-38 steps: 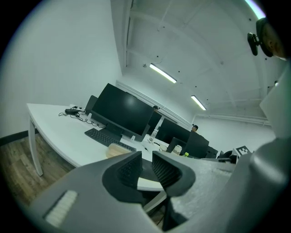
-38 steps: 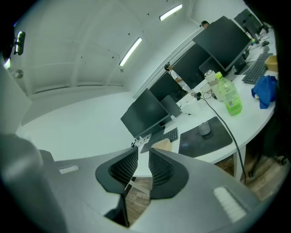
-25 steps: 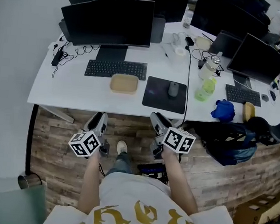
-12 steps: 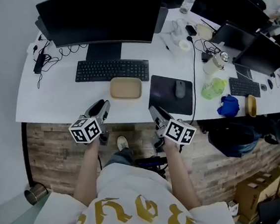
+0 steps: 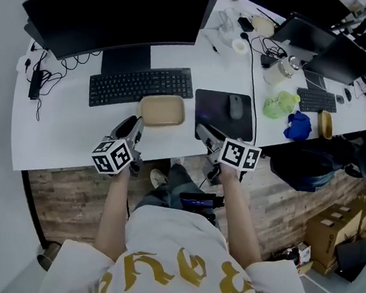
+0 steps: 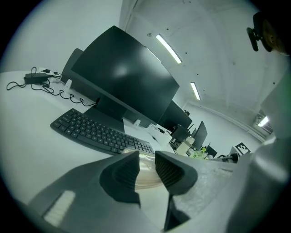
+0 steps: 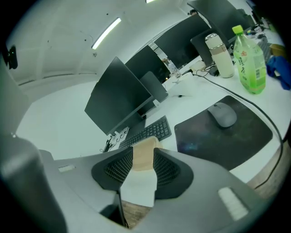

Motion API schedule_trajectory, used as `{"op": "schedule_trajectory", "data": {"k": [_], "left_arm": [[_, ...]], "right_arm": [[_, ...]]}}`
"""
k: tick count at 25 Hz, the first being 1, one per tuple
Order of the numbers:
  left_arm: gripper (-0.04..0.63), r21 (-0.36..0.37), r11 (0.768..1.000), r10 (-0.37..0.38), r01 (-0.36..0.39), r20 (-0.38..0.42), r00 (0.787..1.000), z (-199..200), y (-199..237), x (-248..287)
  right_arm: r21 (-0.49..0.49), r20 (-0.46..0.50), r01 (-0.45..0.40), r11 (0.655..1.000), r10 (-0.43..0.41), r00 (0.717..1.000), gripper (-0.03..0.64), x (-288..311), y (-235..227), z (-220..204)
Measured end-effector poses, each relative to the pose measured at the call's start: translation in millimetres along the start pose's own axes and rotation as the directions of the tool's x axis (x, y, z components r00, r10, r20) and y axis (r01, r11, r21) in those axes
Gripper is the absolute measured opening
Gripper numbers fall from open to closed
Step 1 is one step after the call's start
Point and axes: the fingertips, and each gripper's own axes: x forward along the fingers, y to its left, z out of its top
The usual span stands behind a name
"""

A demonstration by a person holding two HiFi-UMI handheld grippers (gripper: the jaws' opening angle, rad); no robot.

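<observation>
Near the counter's [image 5: 67,134] front edge, the left claw [image 5: 133,127] and right claw [image 5: 203,132] hover at the near corners of the tan lidded container [image 5: 163,110]. Both have their jaws parted and empty. It sits untouched just in front of the keyboard [image 5: 140,86], with no grip made yet.

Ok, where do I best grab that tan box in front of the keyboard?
Probably by its near long rim, coming from the desk's front edge. The tan box lies flat and low, seemingly wider than the open jaws, so spanning it seems unlikely. The left gripper and right gripper both point at that near side.
</observation>
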Motion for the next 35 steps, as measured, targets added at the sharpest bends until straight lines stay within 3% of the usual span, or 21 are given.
{"op": "schedule_trajectory", "data": {"k": [6,18,28,35], "left_arm": [[0.104,-0.002,1.000,0.008,-0.008,-0.023,1.000,1.8,11.6,7.6],[0.104,-0.012,0.999,0.047,-0.047,-0.060,0.997,-5.4,38.9,27.5],[0.104,-0.088,0.995,0.050,-0.055,-0.066,0.997,-12.4,51.4,39.7],[0.104,-0.118,0.992,0.031,-0.039,-0.068,0.997,-16.0,54.2,48.4]], "right_arm": [[0.048,-0.024,0.009,0.999,-0.008,1.000,0.178,14.0,-19.4,-2.4],[0.113,-0.129,-0.074,0.991,0.088,0.988,0.169,52.5,-27.4,-36.7],[0.178,-0.187,-0.143,0.974,0.176,0.967,0.176,74.0,-25.6,-50.1],[0.186,-0.210,-0.149,0.971,0.188,0.959,0.175,82.1,-26.5,-54.4]]}}
